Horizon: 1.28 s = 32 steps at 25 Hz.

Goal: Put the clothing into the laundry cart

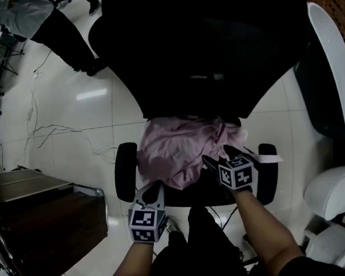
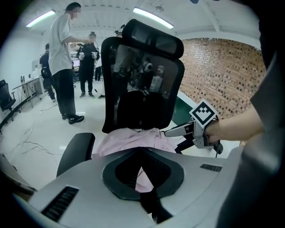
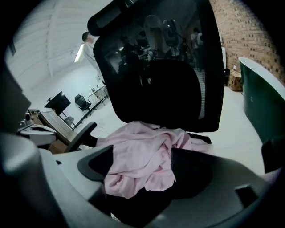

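**Barely started: garment on chair, no cart in view**

We note the pink garment (image 1: pixel 176 152) heaped on the chair (image 1: pixel 127 172) seat; all carrying remains. Left gripper (image 1: pixel 152 191) sits at the seat's front, fingers pinched on a strip of cloth. Right gripper (image 1: pixel 219 155) hovers at the heap's right edge, fingers wide apart, gripping nothing.
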Motion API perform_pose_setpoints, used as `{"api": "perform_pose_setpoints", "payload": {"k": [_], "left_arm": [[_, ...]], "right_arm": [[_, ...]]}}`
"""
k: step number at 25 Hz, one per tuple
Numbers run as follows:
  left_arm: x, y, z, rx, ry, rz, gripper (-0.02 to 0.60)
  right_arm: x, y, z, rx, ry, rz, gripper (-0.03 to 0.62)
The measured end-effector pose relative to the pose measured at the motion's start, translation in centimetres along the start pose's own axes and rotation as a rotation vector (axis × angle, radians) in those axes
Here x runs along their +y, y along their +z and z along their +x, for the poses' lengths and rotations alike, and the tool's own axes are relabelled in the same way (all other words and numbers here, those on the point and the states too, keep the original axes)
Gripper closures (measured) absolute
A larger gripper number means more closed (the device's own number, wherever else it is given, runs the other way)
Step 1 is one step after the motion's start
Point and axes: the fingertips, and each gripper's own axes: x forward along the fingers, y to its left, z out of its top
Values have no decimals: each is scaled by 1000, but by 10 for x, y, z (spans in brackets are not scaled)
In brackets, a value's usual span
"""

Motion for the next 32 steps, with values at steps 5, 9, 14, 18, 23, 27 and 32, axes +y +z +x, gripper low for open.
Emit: {"api": "perform_pose_setpoints", "payload": {"k": [5,9,14,18,23,27,32], "left_arm": [[12,-15,32,28,18,-25,581],[18,-27,50,49,22,-34,581],[22,-33,66,56,27,-55,581],[23,-39,75,69,27,-67,581],[26,-48,92,90,25,-72,581],[31,-49,104,95,24,-94,581],[34,-54,114,110,17,-100,581]], "right_arm": [[-24,2,39,23,-36,14,161],[-37,-3,65,39,-48,21,161],[-54,-2,89,51,-80,20,161],[-62,-8,113,79,-94,18,161],[-68,-28,139,153,-126,-14,161],[-71,-32,150,178,-145,-11,160],[-68,-32,161,206,-164,-56,161]]}}
